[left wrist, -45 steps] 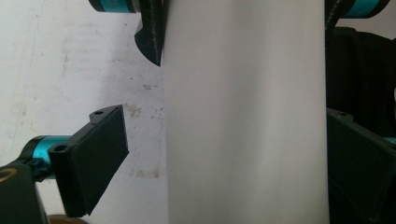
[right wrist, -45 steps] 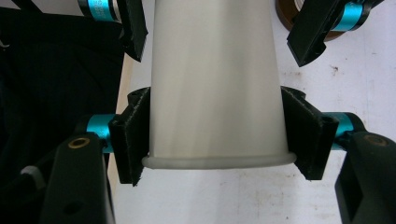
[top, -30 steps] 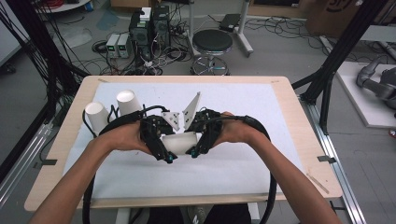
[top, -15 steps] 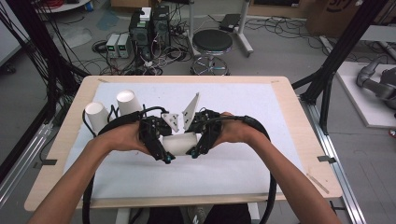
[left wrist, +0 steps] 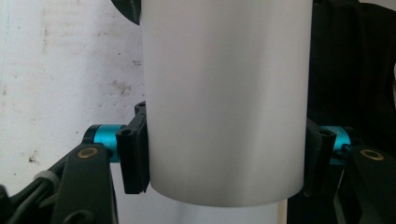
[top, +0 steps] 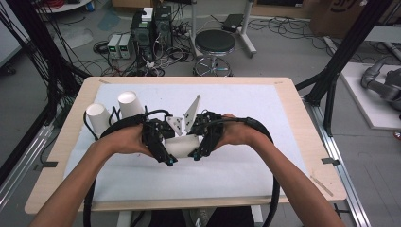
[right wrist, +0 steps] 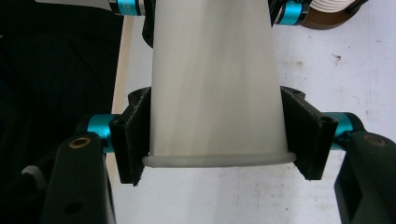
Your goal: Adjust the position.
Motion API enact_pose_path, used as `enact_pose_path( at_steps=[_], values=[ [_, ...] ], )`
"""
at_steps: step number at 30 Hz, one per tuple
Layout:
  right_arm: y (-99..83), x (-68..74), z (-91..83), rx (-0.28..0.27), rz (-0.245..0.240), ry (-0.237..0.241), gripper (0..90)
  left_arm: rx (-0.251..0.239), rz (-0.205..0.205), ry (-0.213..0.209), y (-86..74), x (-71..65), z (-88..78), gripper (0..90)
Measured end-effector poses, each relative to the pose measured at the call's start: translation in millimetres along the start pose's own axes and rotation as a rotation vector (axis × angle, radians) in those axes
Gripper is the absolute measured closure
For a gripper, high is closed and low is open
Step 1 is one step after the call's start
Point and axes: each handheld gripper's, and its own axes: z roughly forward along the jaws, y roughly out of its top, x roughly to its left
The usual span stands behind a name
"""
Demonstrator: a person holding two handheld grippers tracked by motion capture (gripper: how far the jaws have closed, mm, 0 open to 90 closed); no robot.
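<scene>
We are holding a white plastic cup (top: 182, 144) sideways at the table's (top: 283, 142) centre, two more cups (top: 113, 111) standing at ten o'clock. The left gripper (left wrist: 224, 161), whose jaws have just been closing, is clamping the closed base end; the right gripper (right wrist: 219, 149) is clenching the rim end. We judge it light, thin-walled, smooth and easily crushed, so gentle grips near the stiffer rim and base suit best.

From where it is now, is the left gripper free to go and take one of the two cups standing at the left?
Probably not yet. The left gripper is shut on the lying cup, which the right gripper holds too. The standing cups are close, with nothing between, so it must let go first.
</scene>
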Motion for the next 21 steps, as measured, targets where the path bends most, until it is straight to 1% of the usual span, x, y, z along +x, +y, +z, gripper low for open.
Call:
enact_pose_path(
  at_steps=[4,6,10,15,20,21],
  values=[
    [-0.6,0.3,-1.2,-0.003,0.006,-0.002,32.6,-0.017,-0.01,0.003,-0.3,-0.2,-0.7,35.2],
    [-0.6,-0.1,-1.4,-0.009,0.0,-0.004,32.3,-0.016,-0.007,0.003,-0.4,-0.2,-1.4,35.3],
    [-0.3,0.5,-1.4,-0.006,0.005,-0.004,32.1,-0.015,-0.007,0.005,-0.6,-0.4,-1.8,35.6],
    [0.0,0.1,-1.4,-0.012,0.0,-0.001,32.1,-0.019,-0.007,-0.002,-1.6,0.2,-3.1,35.9],
    [0.7,0.6,-0.9,-0.015,0.007,0.0,28.7,-0.021,-0.006,-0.004,-2.3,0.4,-3.2,36.0],
    [0.8,0.1,-0.5,-0.018,0.0,0.005,27.9,-0.019,0.001,-0.003,-2.3,0.9,-3.5,36.0]
  ],
)
